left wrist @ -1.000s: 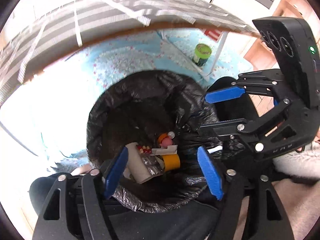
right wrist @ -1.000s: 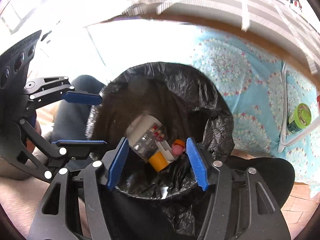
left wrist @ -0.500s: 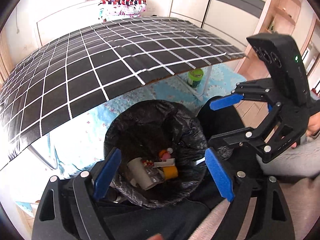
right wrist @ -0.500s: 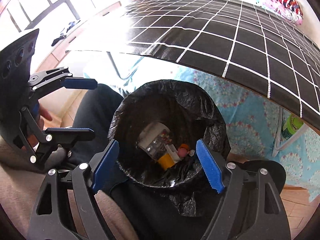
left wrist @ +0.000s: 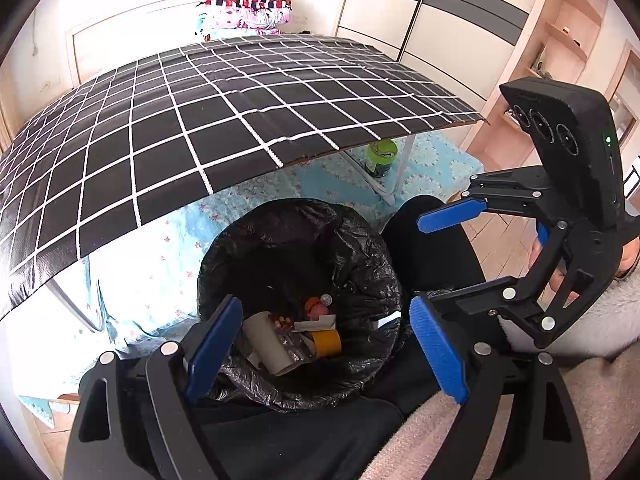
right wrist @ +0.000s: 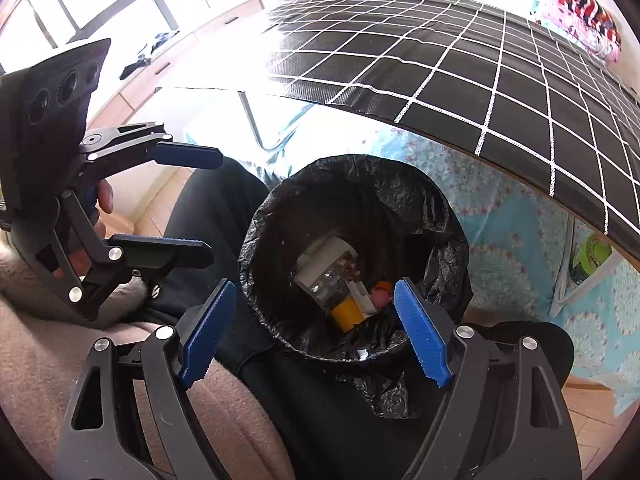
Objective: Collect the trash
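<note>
Left gripper: your left gripper (left wrist: 326, 346) fills the bottom of the left wrist view with its blue pads spread wide, and nothing sits between them. In the right wrist view it shows at the left edge (right wrist: 208, 204), equally spread and empty.
Right gripper: your right gripper (right wrist: 316, 330) stands wide at the bottom of its own view and grips nothing. From the left wrist view it appears at the right (left wrist: 434, 264), a hand (left wrist: 560, 276) behind its frame.
Bin: the trash bin (left wrist: 360, 248), lined with a black bag, sits in the lower centre of both views (right wrist: 440, 216), below both pairs of pads.
Trash: the trash lies at the bottom of the bin. You can see a white cup (left wrist: 268, 340) on its side, a yellow tape roll (left wrist: 328, 342), a foil blister pack (left wrist: 292, 344) and a small orange and pink piece (left wrist: 314, 306). The right wrist view shows the same heap (right wrist: 340, 280).
Table: the black tablecloth with white grid (left wrist: 200, 120) spans the upper half of the frame; it looks bare.
Floor: a green-lidded jar (left wrist: 380, 156) stands on the light blue patterned mat (left wrist: 160, 248) by a white table leg, upper right of the bin.
</note>
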